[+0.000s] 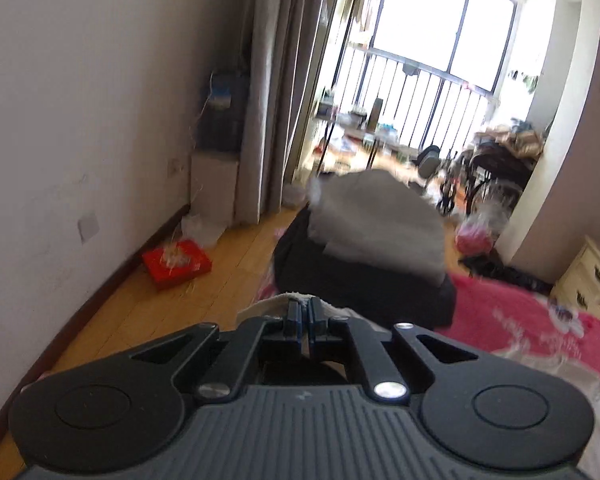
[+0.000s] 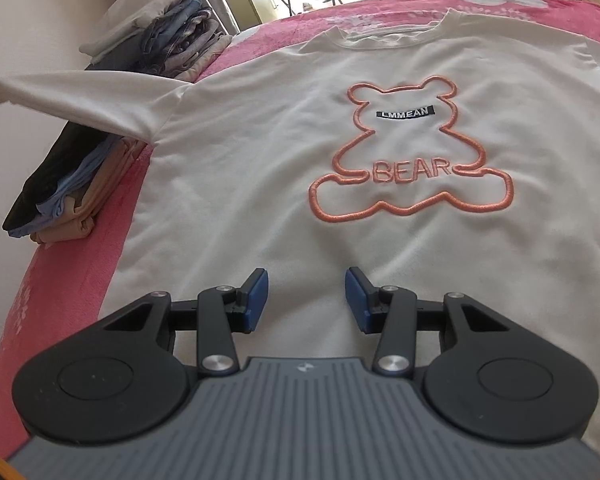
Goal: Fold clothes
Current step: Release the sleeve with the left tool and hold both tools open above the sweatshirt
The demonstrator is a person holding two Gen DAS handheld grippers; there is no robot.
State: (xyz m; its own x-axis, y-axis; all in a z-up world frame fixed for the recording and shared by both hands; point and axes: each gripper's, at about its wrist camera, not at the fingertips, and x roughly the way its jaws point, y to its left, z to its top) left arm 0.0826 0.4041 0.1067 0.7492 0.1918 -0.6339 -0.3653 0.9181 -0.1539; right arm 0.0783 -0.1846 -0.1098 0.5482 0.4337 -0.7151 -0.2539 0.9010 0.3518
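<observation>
The white sweatshirt [image 2: 284,152] lies face up, spread flat across the pink bed [image 2: 60,280], filling the right wrist view from 9 to 3 o'clock, with its collar toward 12. It looks soft, light and limp, likely to sag and crease wherever it is lifted, so seams, cuffs and hem corners are the sensible holds. Its left sleeve [image 2: 80,100] stretches taut toward 9 o'clock over the folded stacks [image 2: 76,184]. The left hand-held gripper [image 1: 304,316] is clamped tight on a pale cloth edge, probably that cuff, though the blurred view hides most of it. The right hand-held gripper [image 2: 306,296] hangs partly open and empty at 6 o'clock, above the hem area. The right sleeve runs out of frame at 3 o'clock.
</observation>
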